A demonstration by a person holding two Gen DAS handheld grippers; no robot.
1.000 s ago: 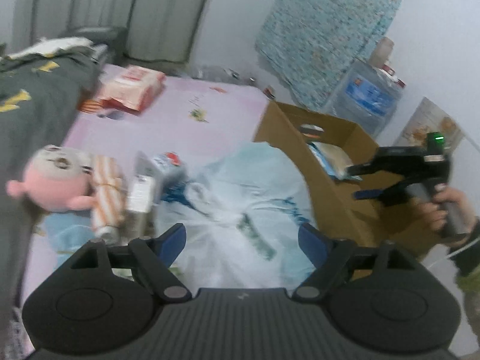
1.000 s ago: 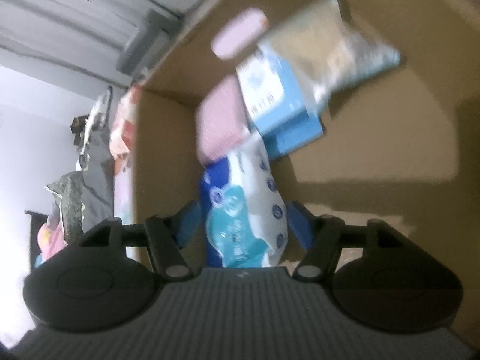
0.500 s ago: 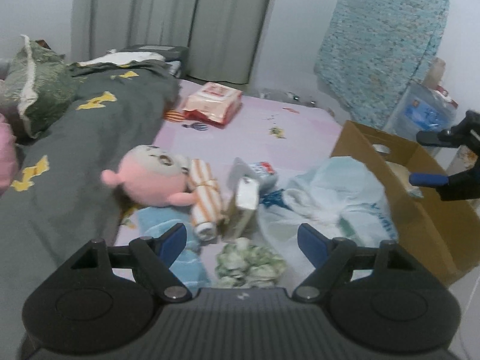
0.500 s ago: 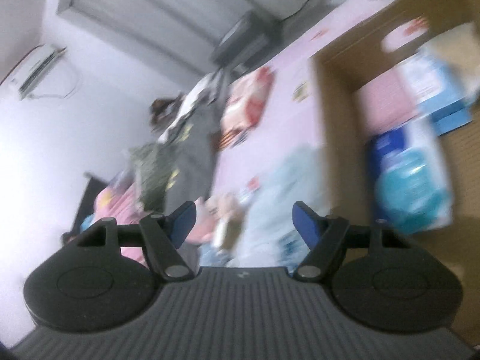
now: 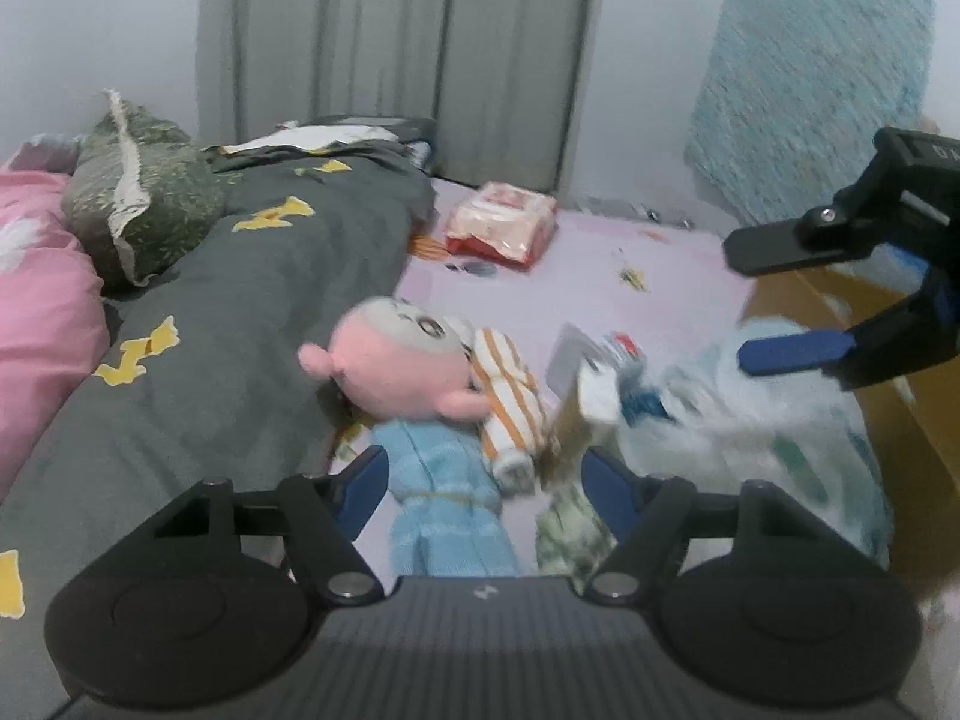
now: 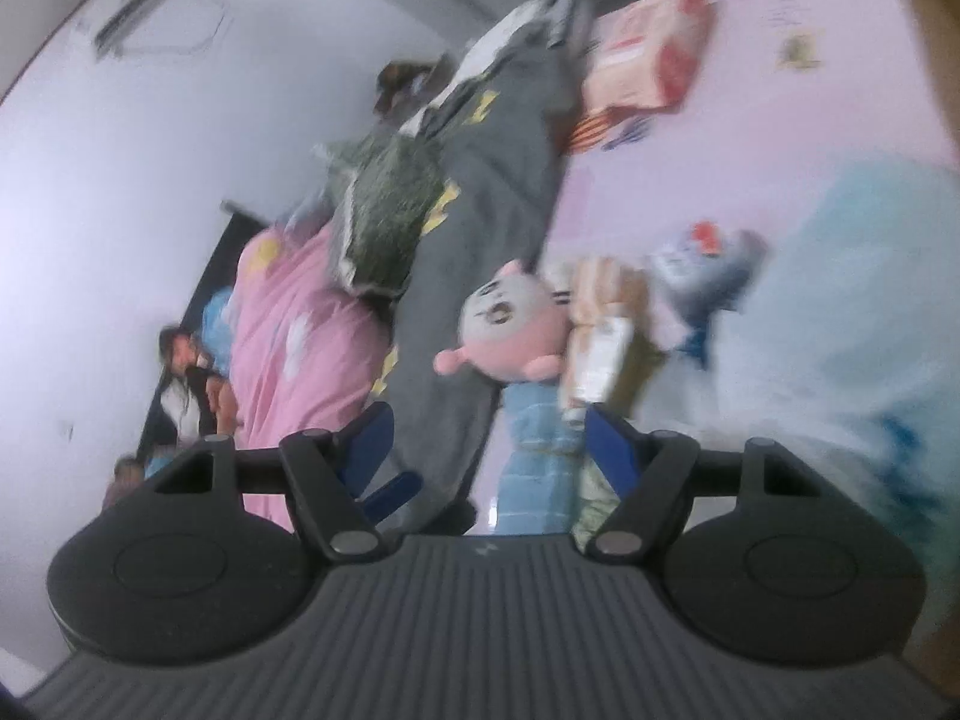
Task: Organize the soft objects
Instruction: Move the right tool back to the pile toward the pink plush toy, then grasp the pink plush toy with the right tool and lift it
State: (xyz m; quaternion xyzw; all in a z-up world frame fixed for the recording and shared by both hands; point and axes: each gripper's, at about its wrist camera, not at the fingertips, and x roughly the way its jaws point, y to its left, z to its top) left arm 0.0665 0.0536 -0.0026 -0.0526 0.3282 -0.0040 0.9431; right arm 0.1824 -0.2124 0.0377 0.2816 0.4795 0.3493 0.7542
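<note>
Both claws hanging over the bed pile, nothing grabbed.

Left gripper [image 5: 483, 489] parted about halfway, just been narrowing, holding nothing, aimed down over the blue knitted thing [image 5: 444, 498] lying on the pink sheet [image 5: 600, 276]. Right gripper [image 5: 774, 306] coming in from the right edge, prongs spread and bare, hovering above the crumpled pale-blue cloth [image 5: 774, 438] beside the cardboard box [image 5: 912, 414]; just been widening a bit. Pink plush [image 5: 396, 363] lying against the dark grey duvet [image 5: 240, 324], touching the orange-striped roll [image 5: 510, 402], a blurry packet [image 5: 591, 396] just right of that. Red-and-white pack [image 5: 501, 225] well apart near the curtain. Same heap seen tilted and smeared in the right wrist view, plush [image 6: 510, 324] ahead of those empty prongs.
</note>
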